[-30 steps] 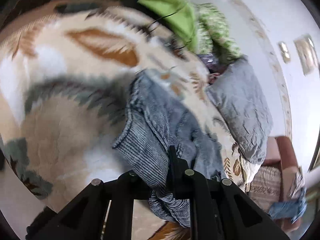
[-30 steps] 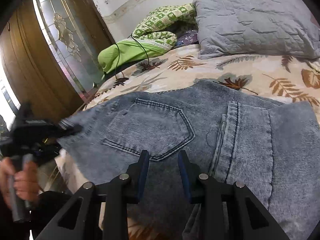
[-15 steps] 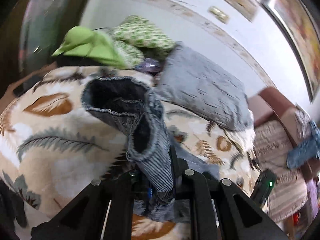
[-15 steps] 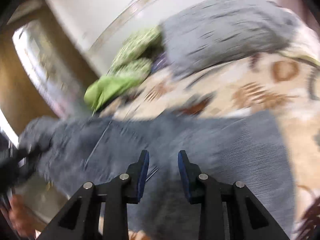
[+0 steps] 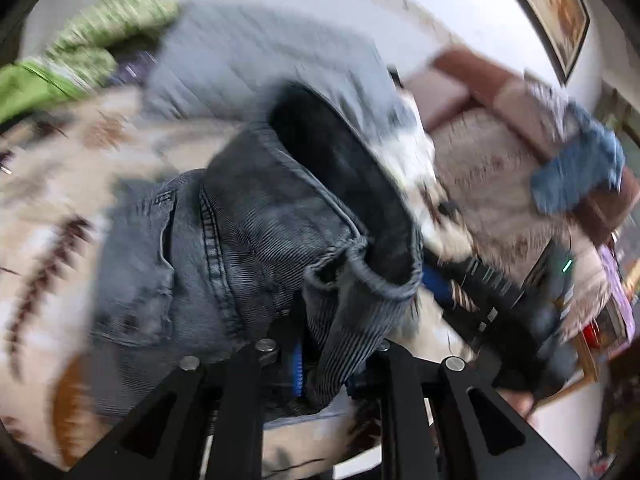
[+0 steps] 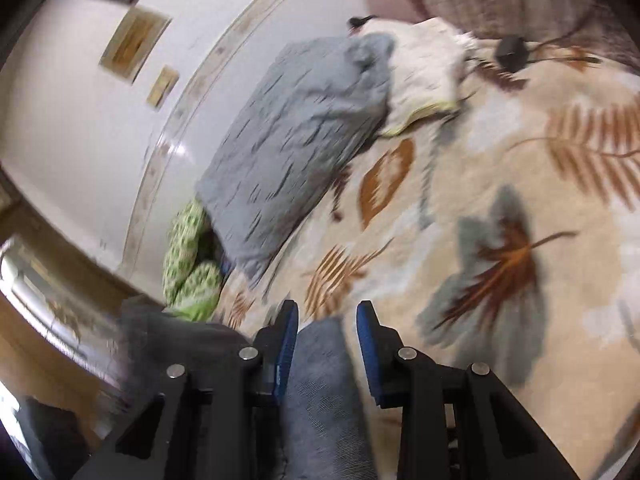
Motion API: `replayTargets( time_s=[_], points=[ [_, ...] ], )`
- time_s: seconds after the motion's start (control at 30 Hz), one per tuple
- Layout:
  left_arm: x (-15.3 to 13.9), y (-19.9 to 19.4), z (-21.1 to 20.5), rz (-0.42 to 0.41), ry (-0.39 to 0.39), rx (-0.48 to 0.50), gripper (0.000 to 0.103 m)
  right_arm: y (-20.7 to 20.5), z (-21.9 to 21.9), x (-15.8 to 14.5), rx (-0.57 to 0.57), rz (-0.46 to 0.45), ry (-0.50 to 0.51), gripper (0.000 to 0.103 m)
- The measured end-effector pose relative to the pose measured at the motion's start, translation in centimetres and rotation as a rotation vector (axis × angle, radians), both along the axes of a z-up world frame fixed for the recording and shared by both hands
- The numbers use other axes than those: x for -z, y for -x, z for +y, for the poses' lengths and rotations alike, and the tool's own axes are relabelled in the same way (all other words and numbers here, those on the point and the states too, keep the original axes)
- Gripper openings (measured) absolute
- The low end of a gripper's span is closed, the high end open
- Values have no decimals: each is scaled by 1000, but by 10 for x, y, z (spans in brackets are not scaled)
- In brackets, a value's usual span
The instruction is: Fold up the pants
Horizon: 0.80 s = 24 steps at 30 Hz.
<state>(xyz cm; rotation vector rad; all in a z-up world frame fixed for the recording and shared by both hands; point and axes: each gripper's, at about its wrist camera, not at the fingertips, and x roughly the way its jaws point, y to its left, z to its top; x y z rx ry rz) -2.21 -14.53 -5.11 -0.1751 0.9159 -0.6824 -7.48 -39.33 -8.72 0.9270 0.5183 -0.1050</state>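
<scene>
The grey-blue denim pants (image 5: 248, 240) are bunched up over the leaf-print bedspread (image 5: 48, 200), with a dark leg or waist opening gaping toward the camera. My left gripper (image 5: 340, 344) pinches a thick ribbed fold of them; its jaws are opening slightly with the fold still between the pads. In the right wrist view a narrow strip of the pants (image 6: 320, 380) runs between the blue pads of my right gripper (image 6: 326, 332), which is shut on it. More dark denim hangs to its left. The left view is motion-blurred.
A grey quilted pillow (image 6: 296, 140) and a green patterned blanket (image 6: 188, 272) lie by the wall at the head of the bed. A brown armchair (image 5: 500, 92) with a blue cloth (image 5: 576, 176) stands beyond the bed. A small black object (image 6: 510, 52) rests on the bedspread (image 6: 480, 160).
Both grippers have swung across the bed and rolled, carrying the pants. The pants, spread flat before, are now lifted and bunched. The views now face the pillow and armchair.
</scene>
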Motion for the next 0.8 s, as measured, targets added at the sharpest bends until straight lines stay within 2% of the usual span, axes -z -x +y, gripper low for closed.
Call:
replayTargets(
  time_s=[0.07,0.13,0.23,0.27,0.3,0.37,0.43,0.53,0.57,0.63,0.67,0.8],
  points=[
    [21,-2,-18,29,-26,52,20,1,-10,2,26,12,-9,33],
    [26,2,-20,42,-13,100,20,2,-17,5,40,21,-11,33],
    [6,10,-8,-32,3,130,30,0,-16,5,31,24,6,33],
    [-5,14,-4,-75,8,137,40,-1,-14,4,24,25,17,33],
    [-19,17,7,-134,16,128,53,-2,-11,2,13,22,22,33],
    [-38,22,22,-216,25,91,64,-5,-2,0,-9,18,34,33],
    [-53,20,38,-276,16,49,67,-7,9,-3,-32,16,74,33],
    [-52,3,56,-313,-79,-22,67,-14,33,-12,-93,-1,146,33],
    [-47,-4,59,-308,-121,-48,67,-18,42,-14,-119,-3,175,33],
    [-28,-20,73,-245,-185,-93,67,-25,58,-16,-155,0,219,33],
    [-15,-29,79,-195,-204,-110,67,-31,69,-16,-181,6,242,33],
    [27,-44,88,-94,-268,-125,67,-49,91,-13,-219,33,296,33]
  ],
)
